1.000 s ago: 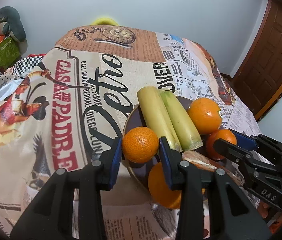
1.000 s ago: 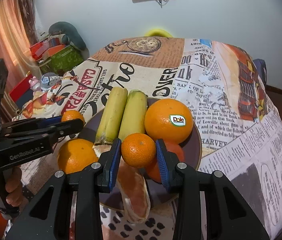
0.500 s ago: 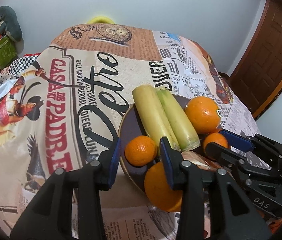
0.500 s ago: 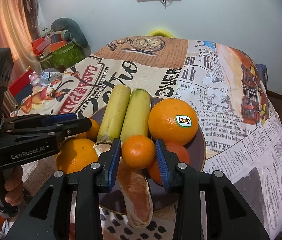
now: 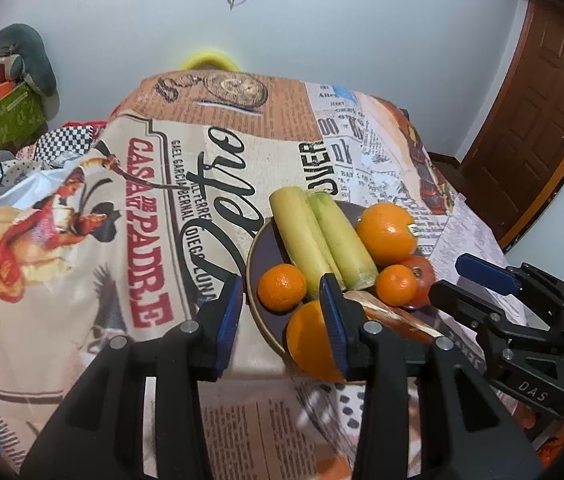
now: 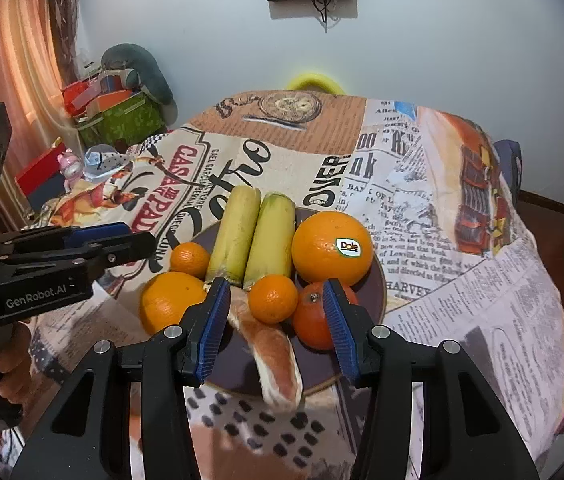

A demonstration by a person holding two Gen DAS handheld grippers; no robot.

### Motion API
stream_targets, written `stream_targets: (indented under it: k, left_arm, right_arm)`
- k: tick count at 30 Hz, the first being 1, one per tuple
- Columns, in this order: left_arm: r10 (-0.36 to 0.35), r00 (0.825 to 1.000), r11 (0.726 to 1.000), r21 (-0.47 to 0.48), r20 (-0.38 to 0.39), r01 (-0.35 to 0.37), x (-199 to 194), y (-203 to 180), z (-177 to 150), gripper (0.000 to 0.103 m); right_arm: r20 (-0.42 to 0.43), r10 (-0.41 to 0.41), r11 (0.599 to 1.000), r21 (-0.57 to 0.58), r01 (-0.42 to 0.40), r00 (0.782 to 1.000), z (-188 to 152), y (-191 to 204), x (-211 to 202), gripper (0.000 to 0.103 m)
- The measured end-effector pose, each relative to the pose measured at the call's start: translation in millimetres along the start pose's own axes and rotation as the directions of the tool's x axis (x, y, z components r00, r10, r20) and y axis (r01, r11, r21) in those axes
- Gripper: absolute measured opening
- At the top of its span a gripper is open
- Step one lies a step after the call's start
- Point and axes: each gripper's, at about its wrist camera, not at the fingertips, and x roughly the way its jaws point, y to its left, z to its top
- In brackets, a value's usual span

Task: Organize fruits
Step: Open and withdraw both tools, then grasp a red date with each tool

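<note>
My left claw (image 5: pixel 280 308) stood apart and empty, its fingers framing the near-left rim of the dark plate (image 5: pixel 257 252) on the cloth-covered surface (image 5: pixel 154 208); the small mandarin (image 5: pixel 282 287) lay on the plate just beyond the gap, touching neither finger; a big orange (image 5: pixel 307 342) sat at the plate's near edge, partly hidden behind my right-hand finger; past them lay two pale green stalks (image 5: pixel 321 246) side by side, then the large orange (image 5: pixel 385 233) at the far right; my right claw (image 6: pixel 276 322) also stood apart, gripping nothing; a second mandarin (image 6: pixel 273 298) rested on the plate just ahead of its opening, between the tips but clear of both; a pinkish slice of fruit (image 6: pixel 270 354) ran under the gap; a reddish-orange fruit (image 6: pixel 313 322) sat beside the right finger, partly behind it.
</note>
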Motion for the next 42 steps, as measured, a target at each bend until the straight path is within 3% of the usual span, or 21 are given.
stream_targets:
  k: [14, 18, 22, 28, 38, 42]
  left_arm:
    - [0.015, 0.999, 0.999, 0.040, 0.047, -0.017, -72.0, -12.4, -29.8, 0.045]
    - [0.031, 0.998, 0.997, 0.064, 0.055, -0.034, -89.6, -14.1, -47.1, 0.056]
    - [0.042, 0.998, 0.996, 0.073, 0.053, -0.045, -100.0, -11.5, -62.5, 0.057]
    - [0.060, 0.998, 0.996, 0.060, 0.011, -0.061, -96.3, -1.0, -80.2, 0.060]
    - [0.064, 0.995, 0.998, 0.009, -0.075, -0.064, -66.9, 14.1, -95.2, 0.060]
    - [0.059, 0.994, 0.998, 0.007, -0.089, -0.059, -61.4, 13.6, -98.7, 0.060]
  right_arm:
    - [0.000, -0.014, 1.000, -0.013, 0.014, 1.000, -21.9, 24.2, -43.9, 0.045]
    - [-0.006, -0.002, 0.999, -0.032, 0.001, 1.000, -29.4, 37.8, -49.1, 0.045]
    - [-0.038, 0.025, 0.999, -0.028, -0.026, 0.999, -40.7, 48.2, -43.2, 0.045]
    - [-0.117, 0.056, 0.997, -0.041, -0.061, 0.992, -58.4, 61.5, -24.5, 0.045]
    - [-0.256, 0.128, 0.991, 0.003, -0.131, 0.958, -85.5, 65.8, 8.4, 0.045]
    - [-0.264, 0.096, 0.993, -0.036, -0.109, 0.960, -89.1, 71.9, 10.6, 0.042]
